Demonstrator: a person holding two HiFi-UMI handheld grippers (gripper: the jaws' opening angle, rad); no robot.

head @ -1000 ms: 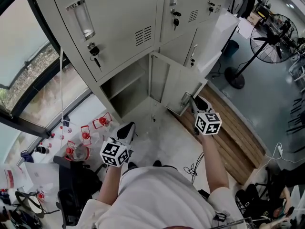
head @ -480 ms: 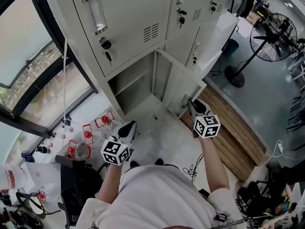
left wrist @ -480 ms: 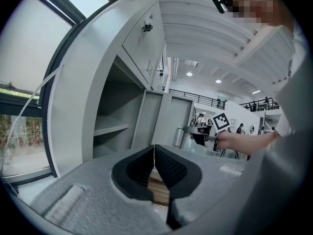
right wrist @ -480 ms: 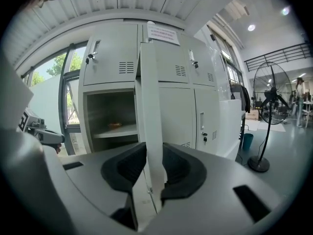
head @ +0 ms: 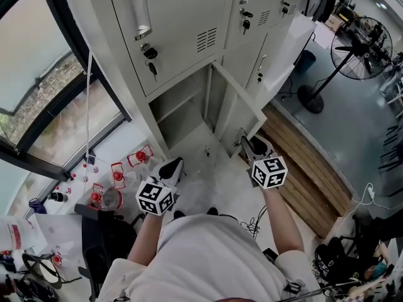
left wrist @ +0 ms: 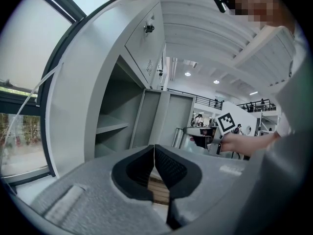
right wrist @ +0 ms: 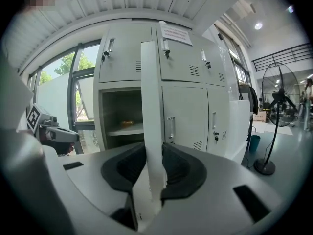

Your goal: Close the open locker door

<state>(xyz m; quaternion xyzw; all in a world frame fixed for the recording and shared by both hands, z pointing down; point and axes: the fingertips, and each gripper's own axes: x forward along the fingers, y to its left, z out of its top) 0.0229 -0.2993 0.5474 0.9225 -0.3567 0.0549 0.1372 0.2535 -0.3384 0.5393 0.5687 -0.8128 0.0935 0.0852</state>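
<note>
The grey locker door (head: 238, 109) of the lower compartment (head: 179, 112) stands part-way open, swung out to the right. My right gripper (head: 247, 145) is shut on its free edge; in the right gripper view the white door edge (right wrist: 150, 111) runs upright between the pads of that gripper (right wrist: 152, 166). Behind the door the open compartment (right wrist: 122, 119) shows a shelf. My left gripper (head: 171, 167) hangs low in front of the compartment, shut with nothing in it (left wrist: 154, 166). The left gripper view also catches the right gripper (left wrist: 203, 140) at the door (left wrist: 173, 121).
Shut locker doors with keys (head: 150, 60) sit above and to the right. A window (head: 38, 74) is on the left, with red items (head: 116, 175) on the floor below it. Wooden planks (head: 302, 162), a standing fan (head: 356, 46) and cables (head: 255, 222) lie to the right.
My right gripper has moved left toward the locker with the door edge in it, so the door stands at a narrower angle. The left gripper has barely shifted.
</note>
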